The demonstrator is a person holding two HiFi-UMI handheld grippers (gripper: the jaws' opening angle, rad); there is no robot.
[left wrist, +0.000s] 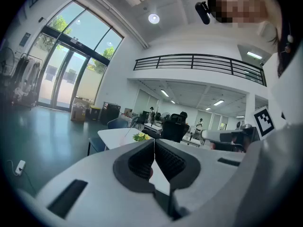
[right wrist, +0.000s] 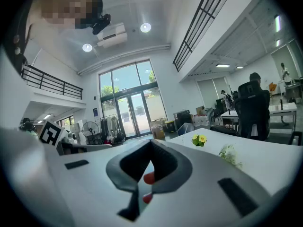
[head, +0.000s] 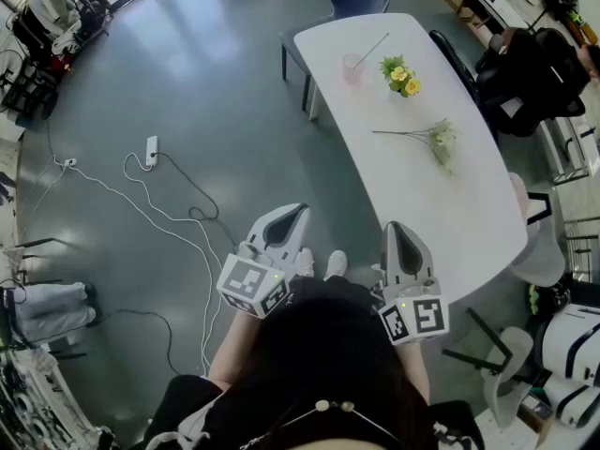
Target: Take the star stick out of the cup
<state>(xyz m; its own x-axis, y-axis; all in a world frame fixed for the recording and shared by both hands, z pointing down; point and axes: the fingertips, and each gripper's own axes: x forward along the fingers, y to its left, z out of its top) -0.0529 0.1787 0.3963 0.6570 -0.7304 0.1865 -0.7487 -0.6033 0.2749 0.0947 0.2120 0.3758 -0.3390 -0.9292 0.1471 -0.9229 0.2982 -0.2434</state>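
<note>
Left tool and right tool held close, jaws pressed together.

1. A white tabletop with rounded corners runs from the far middle of the head view toward the near right.
2. Near its far end stands a pale pink cup, with a thin stick leaning out of it toward the far right.
3. Just right of the cup sits a small bunch of yellow flowers.
4. Nearer, well apart from both, a green sprig lies flat, stem pointing left.
5. The near half is bare.
</note>
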